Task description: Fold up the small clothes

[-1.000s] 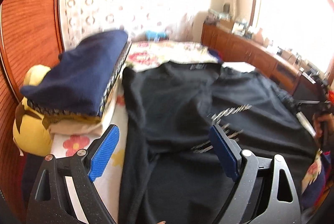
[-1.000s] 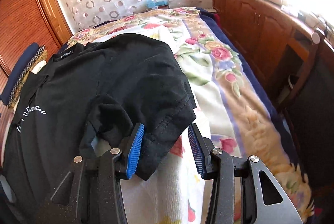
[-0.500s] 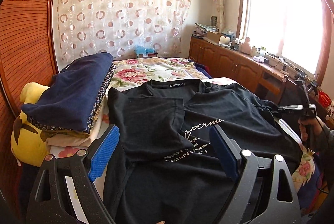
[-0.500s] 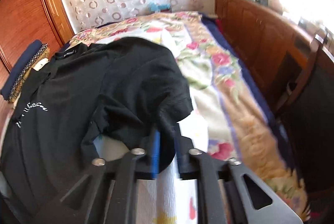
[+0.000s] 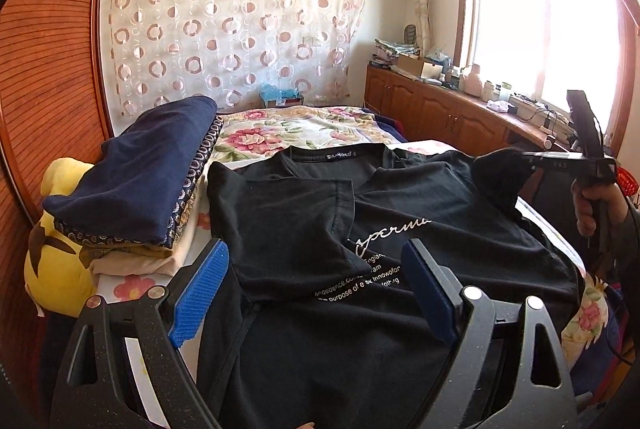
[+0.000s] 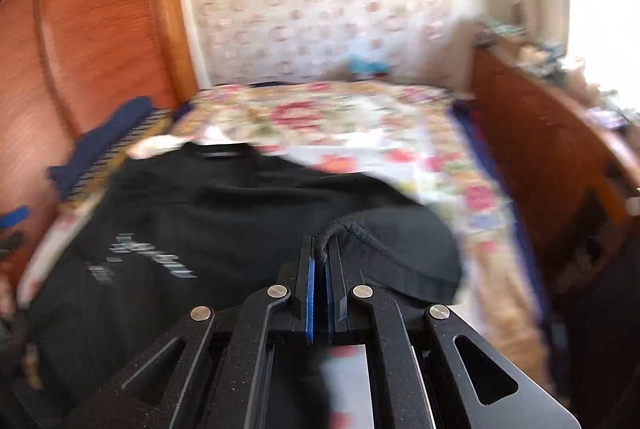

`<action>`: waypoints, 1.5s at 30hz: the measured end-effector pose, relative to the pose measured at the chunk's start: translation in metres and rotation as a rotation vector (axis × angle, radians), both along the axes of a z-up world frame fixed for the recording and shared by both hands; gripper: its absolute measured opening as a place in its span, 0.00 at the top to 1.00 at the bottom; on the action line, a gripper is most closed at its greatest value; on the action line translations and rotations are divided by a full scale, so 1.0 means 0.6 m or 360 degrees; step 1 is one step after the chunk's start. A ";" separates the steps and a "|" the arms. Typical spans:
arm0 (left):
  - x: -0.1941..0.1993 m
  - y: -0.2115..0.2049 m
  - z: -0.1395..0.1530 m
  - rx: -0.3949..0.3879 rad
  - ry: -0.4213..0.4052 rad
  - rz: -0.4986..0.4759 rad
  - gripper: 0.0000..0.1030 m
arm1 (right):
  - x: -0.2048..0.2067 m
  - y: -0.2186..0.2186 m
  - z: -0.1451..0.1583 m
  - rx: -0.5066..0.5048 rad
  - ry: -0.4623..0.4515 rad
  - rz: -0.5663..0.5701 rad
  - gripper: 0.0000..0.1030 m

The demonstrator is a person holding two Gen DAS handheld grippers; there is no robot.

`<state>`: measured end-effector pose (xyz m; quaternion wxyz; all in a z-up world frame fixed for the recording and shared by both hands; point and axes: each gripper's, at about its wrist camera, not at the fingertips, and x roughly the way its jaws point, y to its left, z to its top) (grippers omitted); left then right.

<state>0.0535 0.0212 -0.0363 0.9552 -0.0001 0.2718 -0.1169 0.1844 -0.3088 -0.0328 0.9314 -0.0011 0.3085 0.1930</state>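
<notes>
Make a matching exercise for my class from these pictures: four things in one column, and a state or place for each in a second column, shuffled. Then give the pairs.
Things
1. left gripper
2. right gripper
3. left sleeve
4. navy cloth

States or places
A. shut on the right sleeve
B. folded, on top of a pile beside the T-shirt
C. open, holding nothing
D. folded in over the chest of the T-shirt

Pairs: 1-C, 2-A, 3-D, 4-B
</notes>
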 end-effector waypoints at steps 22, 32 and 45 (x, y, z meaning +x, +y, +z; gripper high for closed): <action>-0.004 -0.013 -0.005 -0.0017 0.0026 -0.0049 0.14 | -0.081 0.049 -0.074 -0.0131 0.0117 0.0051 0.77; -0.006 -0.021 -0.010 -0.0015 0.0041 -0.0064 0.14 | -0.054 -0.027 -0.057 -0.0098 0.0057 -0.0236 0.63; -0.008 -0.024 -0.017 0.0004 0.0071 -0.0069 0.14 | 0.067 -0.014 -0.083 -0.0068 0.0231 -0.0118 0.94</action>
